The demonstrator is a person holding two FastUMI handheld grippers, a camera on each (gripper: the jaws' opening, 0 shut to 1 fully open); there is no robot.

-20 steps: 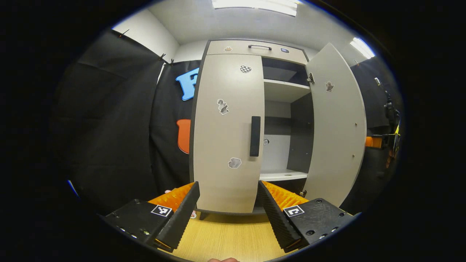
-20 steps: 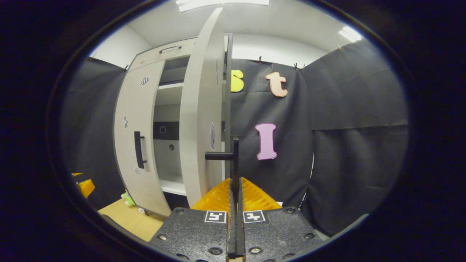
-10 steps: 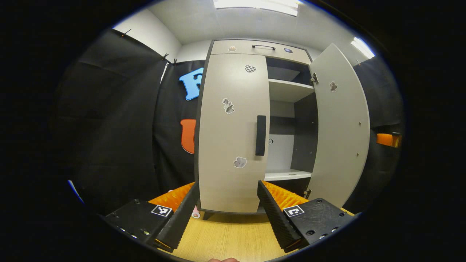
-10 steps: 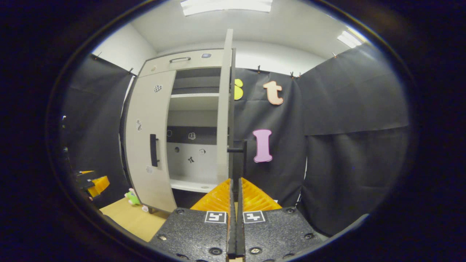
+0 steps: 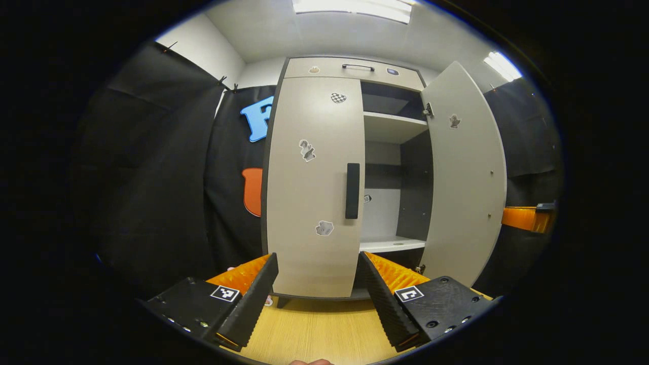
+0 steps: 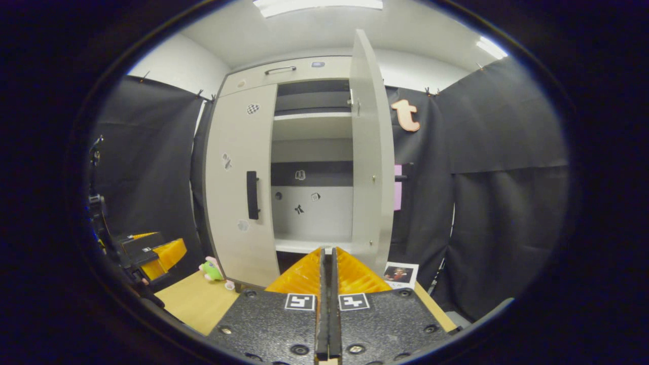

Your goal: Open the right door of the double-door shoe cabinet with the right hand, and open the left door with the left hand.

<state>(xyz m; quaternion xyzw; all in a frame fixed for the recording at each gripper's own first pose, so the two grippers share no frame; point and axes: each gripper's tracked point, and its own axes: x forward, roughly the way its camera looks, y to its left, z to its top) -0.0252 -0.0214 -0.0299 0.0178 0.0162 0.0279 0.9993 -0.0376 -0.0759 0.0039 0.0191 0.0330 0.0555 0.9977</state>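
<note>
Right door (image 5: pixel 464 172) swung wide open, left door (image 5: pixel 312 187) shut. Right gripper (image 6: pixel 327 284) jaws together, apparently on nothing, clear of the cabinet. Left gripper (image 5: pixel 318 284) jaws apart, short of the handle (image 5: pixel 352 190). Next: advance and clamp it.

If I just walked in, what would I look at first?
Probably the tall shoe cabinet in the middle: its right door is swung wide open, showing pale shelves inside, while its left door, dotted with little stickers, is shut. Next, the left hand-held gripper low down in the left gripper view, open and pointed at that shut door and its dark handle.
</note>
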